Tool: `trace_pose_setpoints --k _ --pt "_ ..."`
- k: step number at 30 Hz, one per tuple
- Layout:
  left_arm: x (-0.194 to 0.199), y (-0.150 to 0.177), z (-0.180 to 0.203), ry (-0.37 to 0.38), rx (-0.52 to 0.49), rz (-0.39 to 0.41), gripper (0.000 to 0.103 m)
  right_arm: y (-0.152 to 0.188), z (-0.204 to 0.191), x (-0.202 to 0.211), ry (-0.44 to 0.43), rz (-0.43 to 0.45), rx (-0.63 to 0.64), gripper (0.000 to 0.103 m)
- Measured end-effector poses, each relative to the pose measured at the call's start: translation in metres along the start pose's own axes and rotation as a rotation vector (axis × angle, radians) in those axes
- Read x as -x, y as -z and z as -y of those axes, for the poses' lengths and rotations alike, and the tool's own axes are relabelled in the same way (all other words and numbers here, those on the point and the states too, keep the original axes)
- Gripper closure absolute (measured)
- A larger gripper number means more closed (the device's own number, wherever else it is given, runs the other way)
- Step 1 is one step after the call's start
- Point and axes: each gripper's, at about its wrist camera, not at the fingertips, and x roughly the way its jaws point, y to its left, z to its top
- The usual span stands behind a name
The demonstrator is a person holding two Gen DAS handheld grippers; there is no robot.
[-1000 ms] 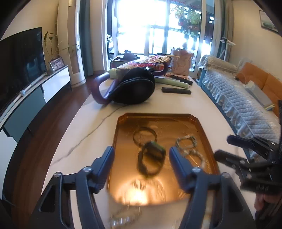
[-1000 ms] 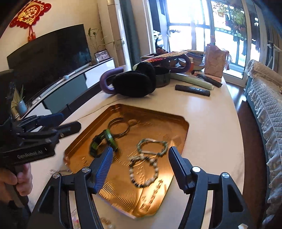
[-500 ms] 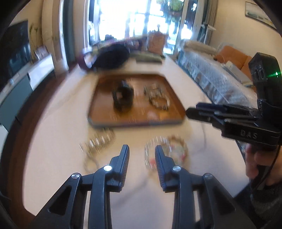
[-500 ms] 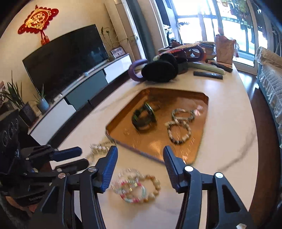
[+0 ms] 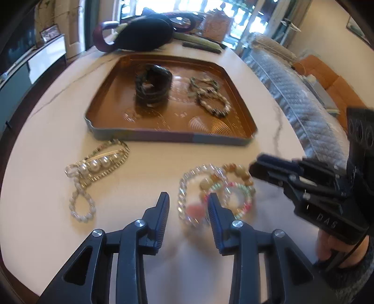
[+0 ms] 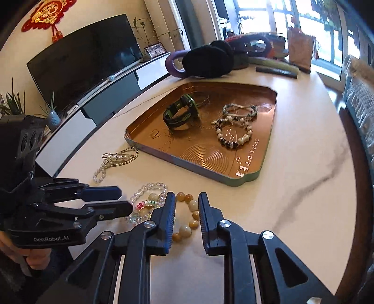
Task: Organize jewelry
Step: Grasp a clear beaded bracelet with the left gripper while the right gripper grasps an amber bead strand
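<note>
Both grippers dropped from over the tray [image 5: 163,138] to loose bracelets [image 5: 215,189] on the table [image 5: 46,131]. Left gripper [image 5: 188,210] opening slightly, straddling a clear strand, not gripping. Right gripper [image 6: 187,210] closing around amber beads [image 6: 189,219], pads not yet pressing. Pickup apparently imminent.

Bright backlit windows [image 5: 233,14], motion blur, fisheye-warped dark edges

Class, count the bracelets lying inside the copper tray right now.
3, all on the copper tray: a dark green bracelet on the left, a green braided bracelet further right, and a black-and-white beaded bracelet just nearer the camera. A thin ring may hide behind the first.
</note>
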Motion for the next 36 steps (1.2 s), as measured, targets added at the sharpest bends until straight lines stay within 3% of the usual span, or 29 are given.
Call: trace_pose_setpoints --k 4,6,12,14,15,16,20,25,30,36 --pt "-0.010 -0.001 -0.001 -0.040 -0.035 -0.027 0.068 0.003 0.003 -0.007 -0.016 -0.034 0.006 0.084" --pt "-0.014 -0.001 0.002 -0.020 -0.047 -0.037 0.068 0.004 0.002 -0.010 -0.025 -0.050 0.019 0.086" --pt "-0.023 -0.009 0.003 -0.070 -0.086 -0.009 0.068 0.006 -0.001 -0.019 -0.003 -0.068 0.064 0.087" --pt "-0.025 -0.007 0.007 -0.069 -0.122 0.000 0.072 0.007 -0.003 -0.019 0.014 -0.067 0.085 0.088" --pt "-0.026 -0.007 0.011 -0.032 -0.159 -0.011 0.088 0.007 -0.004 -0.019 0.027 -0.061 0.093 0.090" --pt "-0.027 -0.007 0.013 -0.004 -0.168 -0.029 0.096 0.008 -0.006 -0.019 0.042 -0.053 0.106 0.091" --pt "-0.025 -0.012 -0.001 0.039 -0.094 -0.045 0.096 0.010 -0.014 -0.021 0.094 -0.042 0.172 0.092" --pt "0.003 -0.017 -0.010 0.075 -0.058 0.036 0.096 0.006 -0.009 -0.019 0.089 -0.027 0.140 0.093" --pt "0.046 -0.024 -0.008 0.108 -0.093 0.168 0.096 -0.006 -0.011 0.012 0.060 0.088 0.126 0.093" --pt "0.063 -0.027 -0.011 0.142 -0.081 0.203 0.096 -0.013 -0.019 0.048 0.046 0.207 0.133 0.093"
